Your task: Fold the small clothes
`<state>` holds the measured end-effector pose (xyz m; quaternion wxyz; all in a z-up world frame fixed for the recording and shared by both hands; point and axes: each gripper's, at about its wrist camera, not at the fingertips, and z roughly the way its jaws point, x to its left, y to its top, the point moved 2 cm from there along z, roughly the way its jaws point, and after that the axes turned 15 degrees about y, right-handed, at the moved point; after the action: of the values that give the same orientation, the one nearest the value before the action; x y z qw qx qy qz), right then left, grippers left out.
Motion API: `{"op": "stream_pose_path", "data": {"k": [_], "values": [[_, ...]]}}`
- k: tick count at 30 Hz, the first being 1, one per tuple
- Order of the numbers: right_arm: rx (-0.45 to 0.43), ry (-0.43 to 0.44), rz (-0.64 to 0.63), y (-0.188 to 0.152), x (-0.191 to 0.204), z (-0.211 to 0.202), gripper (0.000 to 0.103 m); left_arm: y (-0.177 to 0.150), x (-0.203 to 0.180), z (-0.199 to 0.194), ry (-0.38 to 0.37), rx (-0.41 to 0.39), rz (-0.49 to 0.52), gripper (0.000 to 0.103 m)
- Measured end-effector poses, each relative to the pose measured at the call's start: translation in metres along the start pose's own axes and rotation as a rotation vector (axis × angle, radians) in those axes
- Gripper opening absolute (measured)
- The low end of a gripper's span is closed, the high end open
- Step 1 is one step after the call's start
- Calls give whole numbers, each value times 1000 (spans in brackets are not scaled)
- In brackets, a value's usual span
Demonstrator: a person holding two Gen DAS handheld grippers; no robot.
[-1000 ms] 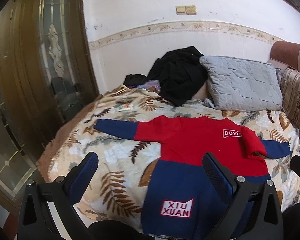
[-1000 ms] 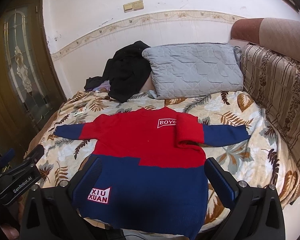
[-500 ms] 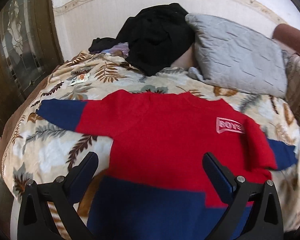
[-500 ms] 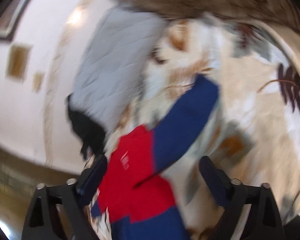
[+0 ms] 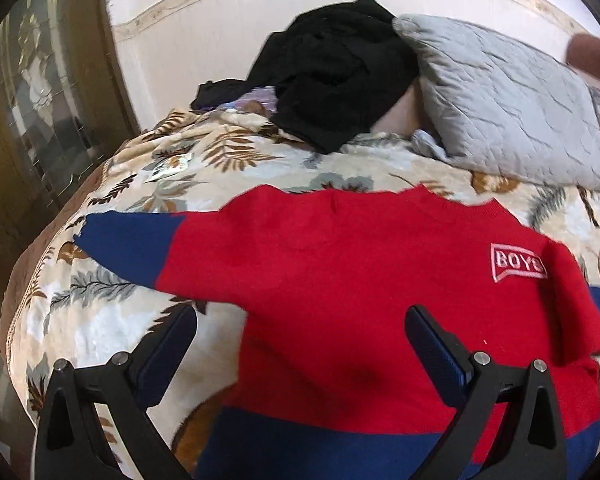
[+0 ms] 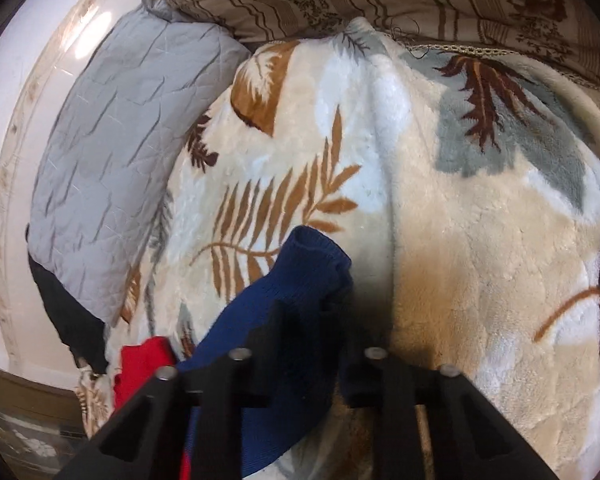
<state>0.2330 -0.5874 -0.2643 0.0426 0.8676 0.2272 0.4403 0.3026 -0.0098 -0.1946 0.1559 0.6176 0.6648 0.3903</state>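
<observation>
A red and navy sweater (image 5: 360,300) lay spread flat on the leaf-patterned blanket (image 5: 100,320) of the bed. The left gripper (image 5: 300,344) hovered over the sweater's chest with its fingers (image 5: 436,344) spread wide, clasping nothing. The right gripper (image 6: 312,320) had its fingers (image 6: 272,328) drawn close together, pinching the navy sleeve cuff (image 6: 300,276), which bunched up toward 12 o'clock from the tips. A grey quilted pillow (image 5: 508,108) sat at 1 o'clock in the left view, with a black garment (image 5: 336,68) heaped beside it at 12 o'clock.
</observation>
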Motion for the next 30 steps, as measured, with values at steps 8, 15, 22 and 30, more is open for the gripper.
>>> {"op": "stream_pose_path", "data": {"k": [8, 15, 22, 30], "values": [[0, 213, -187, -32, 95, -26, 7, 12, 57, 14, 70, 15, -133, 103], [146, 497, -307, -110, 238, 1, 7, 12, 116, 32, 139, 47, -241, 103], [332, 595, -375, -215, 316, 67, 7, 7, 178, 61, 223, 113, -351, 103], [519, 610, -434, -307, 344, 106, 81, -4, 239, 84, 271, 181, -487, 103]]}}
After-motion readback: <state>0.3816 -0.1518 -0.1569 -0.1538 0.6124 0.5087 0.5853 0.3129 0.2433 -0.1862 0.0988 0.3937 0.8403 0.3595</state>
